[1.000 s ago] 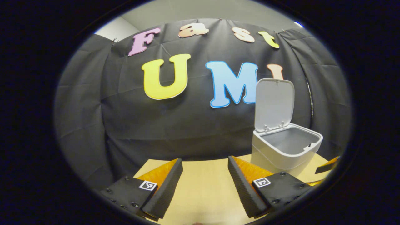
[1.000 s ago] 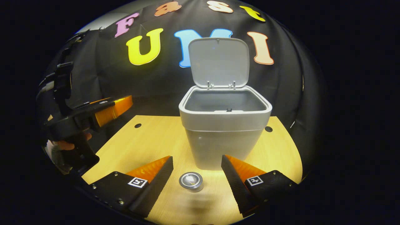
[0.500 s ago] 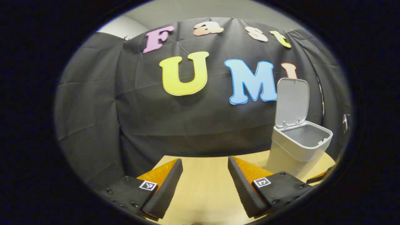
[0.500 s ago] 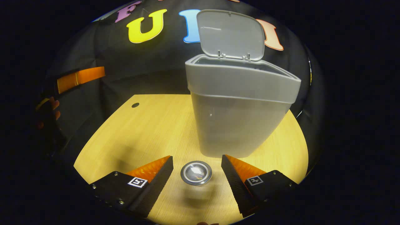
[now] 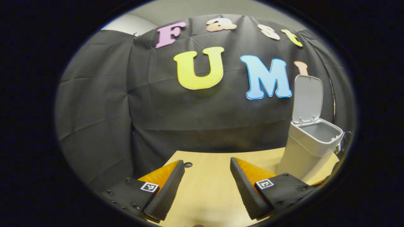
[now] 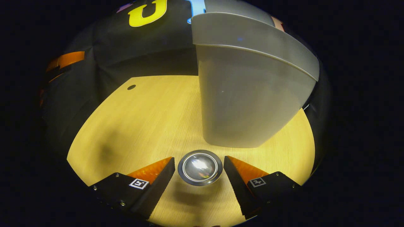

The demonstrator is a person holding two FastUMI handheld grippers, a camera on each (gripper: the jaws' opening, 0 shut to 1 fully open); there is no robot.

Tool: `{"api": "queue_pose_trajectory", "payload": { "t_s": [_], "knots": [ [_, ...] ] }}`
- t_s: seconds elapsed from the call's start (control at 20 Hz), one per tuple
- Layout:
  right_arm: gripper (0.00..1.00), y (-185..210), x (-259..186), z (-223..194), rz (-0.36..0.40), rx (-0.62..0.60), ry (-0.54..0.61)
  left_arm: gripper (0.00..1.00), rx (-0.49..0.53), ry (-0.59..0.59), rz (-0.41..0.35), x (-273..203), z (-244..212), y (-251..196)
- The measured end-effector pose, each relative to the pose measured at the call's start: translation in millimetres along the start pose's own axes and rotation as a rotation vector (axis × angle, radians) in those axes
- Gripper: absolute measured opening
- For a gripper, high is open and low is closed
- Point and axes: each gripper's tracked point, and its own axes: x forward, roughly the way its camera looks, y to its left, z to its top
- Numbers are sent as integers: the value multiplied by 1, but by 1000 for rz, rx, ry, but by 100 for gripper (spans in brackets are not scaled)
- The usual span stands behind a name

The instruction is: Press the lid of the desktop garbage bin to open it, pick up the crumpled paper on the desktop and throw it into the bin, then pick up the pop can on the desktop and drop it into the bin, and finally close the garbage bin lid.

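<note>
- I judge the step in hand to be the pop can pickup: my right gripper (image 6: 199, 168) sits low over the wooden desktop (image 6: 142, 119) with its fingers spread, one on each side of the pop can (image 6: 199, 167), and neither seems to touch it.
- The can lies on the desktop just in front of the garbage bin (image 6: 249, 101), showing me a round, shiny end.
- The next move calls for closing the fingers evenly on the can's sides, then lifting it over the bin's rim; the thin wall may dent or slip if I pinch off-centre.
- My left gripper (image 5: 206, 176) is spread too, holding nothing above bare desktop, well away from the bin.
- The left gripper view shows the bin's lid (image 5: 307, 97) standing upright and open above the rim; the right gripper view instead shows the can between my fingers.
- I see no crumpled paper on the desktop; whether it is in the bin I cannot tell.
</note>
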Motion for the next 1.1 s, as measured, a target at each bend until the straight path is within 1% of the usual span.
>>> {"api": "queue_pose_trajectory", "payload": {
  "t_s": [0.05, 0.1, 0.15, 0.25, 0.3, 0.45, 0.5, 0.6, 0.8, 1.05, 1.1],
  "knots": [
    [99, -3, 1, 0, -12, -4, 5, 96, -3, 4, 0, 1, -1, 0],
    [99, -4, 0, 3, -11, -3, 7, 96, -7, 8, -2, 2, -2, 0],
    [84, -3, 1, -1, -1, -2, 15, 96, -11, 11, -5, 3, -3, -1],
    [84, -2, -2, 3, 10, -2, 11, 96, -17, 17, -14, 3, -7, -6],
    [84, 0, -7, 8, 18, -3, -8, 100, -17, 18, -18, 4, -6, -7],
    [84, 10, -25, 30, 51, -19, -69, 100, -18, 18, -27, 6, -6, -11],
    [84, 15, -32, 36, 59, -26, -93, 96, -18, 18, -29, 7, -6, -12],
    [84, 23, -45, 53, 76, -32, -137, 97, -19, 20, -32, 7, -7, -13],
    [84, 37, -71, 93, 121, -20, -233, 96, -20, 20, -39, 7, -5, -15],
    [84, 42, -102, 152, 144, -22, -360, 96, -19, 20, -42, 4, -6, -15],
    [84, 42, -110, 163, 143, -19, -392, 100, -20, 19, -42, 4, -5, -15]
  ]
}}
